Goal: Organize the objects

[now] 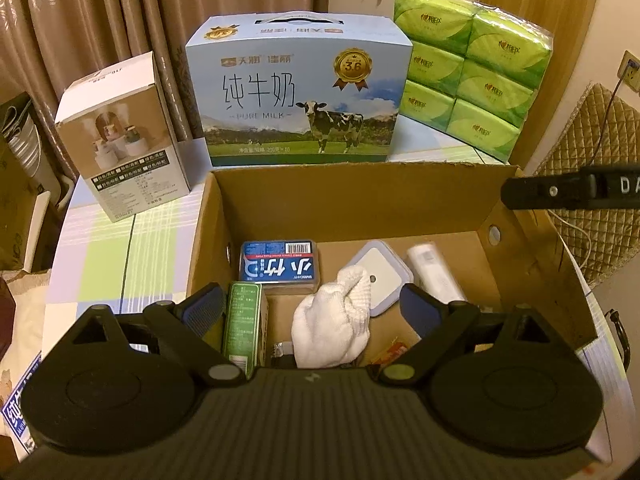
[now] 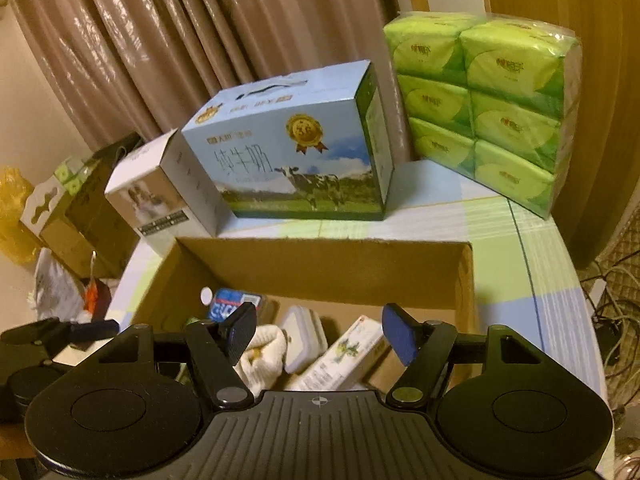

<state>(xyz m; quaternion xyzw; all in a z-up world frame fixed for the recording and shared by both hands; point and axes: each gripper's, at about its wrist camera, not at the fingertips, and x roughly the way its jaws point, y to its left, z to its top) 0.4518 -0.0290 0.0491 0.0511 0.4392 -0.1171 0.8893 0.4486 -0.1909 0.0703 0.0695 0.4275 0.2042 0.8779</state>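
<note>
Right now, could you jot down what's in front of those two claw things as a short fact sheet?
Place: table with checked cloth
Main container: open cardboard box
Inside box: white cloth, blue packet, green carton, grey-rimmed square container, white roll
Behind box: milk carton with cow picture, green tissue packs, small white box
Left gripper: open, holding nothing, above the box
Right gripper: open, holding nothing, above the box

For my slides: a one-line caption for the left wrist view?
Open left claw above a cardboard box holding a white cloth, with a milk carton behind.
</note>
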